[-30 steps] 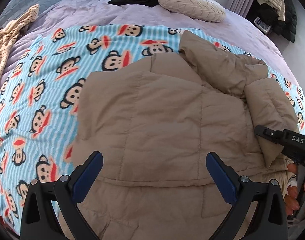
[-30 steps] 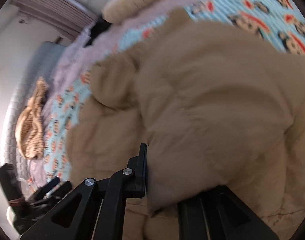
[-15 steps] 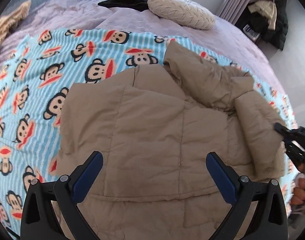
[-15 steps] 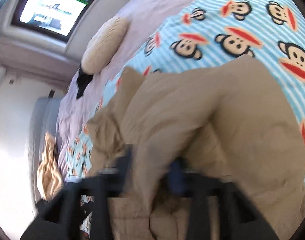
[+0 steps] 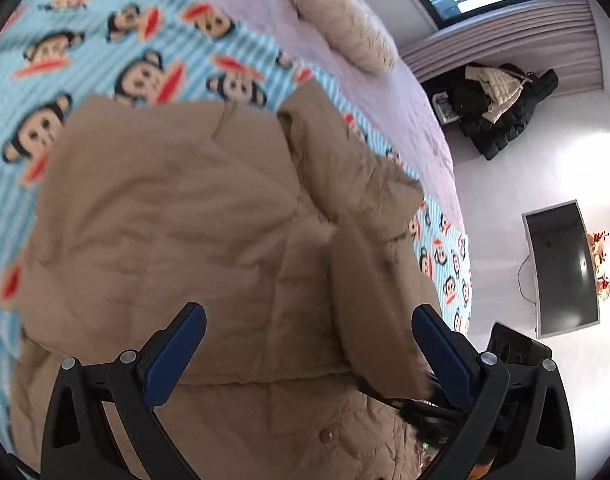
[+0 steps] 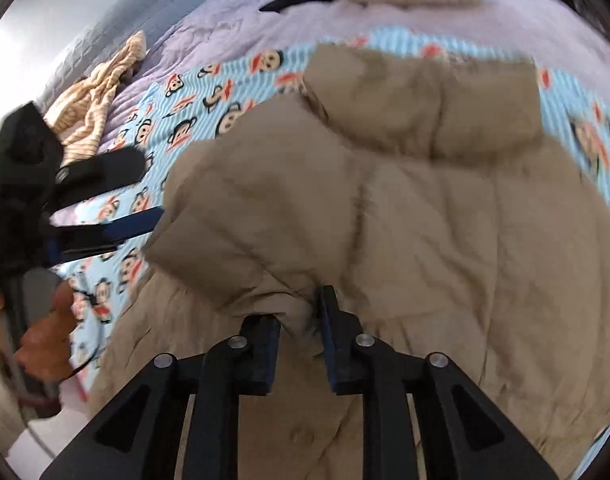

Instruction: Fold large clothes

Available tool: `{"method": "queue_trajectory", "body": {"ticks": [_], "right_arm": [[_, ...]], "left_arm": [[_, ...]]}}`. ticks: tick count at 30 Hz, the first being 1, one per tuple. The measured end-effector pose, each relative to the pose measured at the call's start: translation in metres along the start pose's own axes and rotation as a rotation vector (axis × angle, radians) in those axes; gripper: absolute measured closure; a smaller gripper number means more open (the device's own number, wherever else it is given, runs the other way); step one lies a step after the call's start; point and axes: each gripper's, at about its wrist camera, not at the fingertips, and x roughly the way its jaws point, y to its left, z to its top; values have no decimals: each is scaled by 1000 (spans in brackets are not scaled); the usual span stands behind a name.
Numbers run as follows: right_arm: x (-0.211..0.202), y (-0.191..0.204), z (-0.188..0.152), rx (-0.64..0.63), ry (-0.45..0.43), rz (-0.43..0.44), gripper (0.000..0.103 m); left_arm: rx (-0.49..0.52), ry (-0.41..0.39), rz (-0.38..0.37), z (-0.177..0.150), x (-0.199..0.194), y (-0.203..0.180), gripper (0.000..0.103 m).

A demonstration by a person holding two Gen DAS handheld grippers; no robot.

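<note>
Bedroom | monkey blanket (image 5: 153,56) under tan coat (image 5: 193,216) | left claw (image 5: 309,344) agape | right claw (image 6: 299,320) loosening, fabric between

My left gripper (image 5: 309,344) points steeply down, jaws spread wide, nothing between the pads. My right gripper (image 6: 299,322) angles down; its jaws have just been opening, with quilted cloth bunched between them.

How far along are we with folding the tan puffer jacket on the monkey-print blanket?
Done: one sleeve of the tan quilted puffer jacket lies folded across its body. In hand: the right gripper, jaws just opening, has jacket fabric between them. The left gripper hangs open, empty. Left: the hood and hem are unfolded.
</note>
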Motion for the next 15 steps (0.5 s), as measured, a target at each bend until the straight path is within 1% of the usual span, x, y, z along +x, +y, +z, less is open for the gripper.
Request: {"method": "queue_trajectory", "body": {"ticks": [1,2,3,6,8,10,13,14,15], "right_arm": [[-5,-16,-8,63,6,14,60],[-13,-33,-19,128,2,21,42],[-24,-53,-32,207,-15,22,38],[-56,-107,-69,409,-60,34,37],[-77,-138,-92,528,-115,39,37],[-92,-169,-112,664,-169,49,37],[-99,-197,-129,793,-233,90,37],[-98,-206,-134,833,-254,114,38],[-96,-209,-135,852,-266,131,39]], "left_arm": [[3,12,5,-1,6,-1,0],[8,27,13,-2,14,-2,0],[13,42,21,-3,22,-4,0],[24,63,1,-7,34,-12,0],[28,70,-19,-8,36,-18,0],[8,60,-71,-6,32,-19,0],[-31,26,-131,-3,18,-15,0],[-35,18,-140,-2,16,-14,0],[-32,20,-131,-1,17,-13,0]]}}
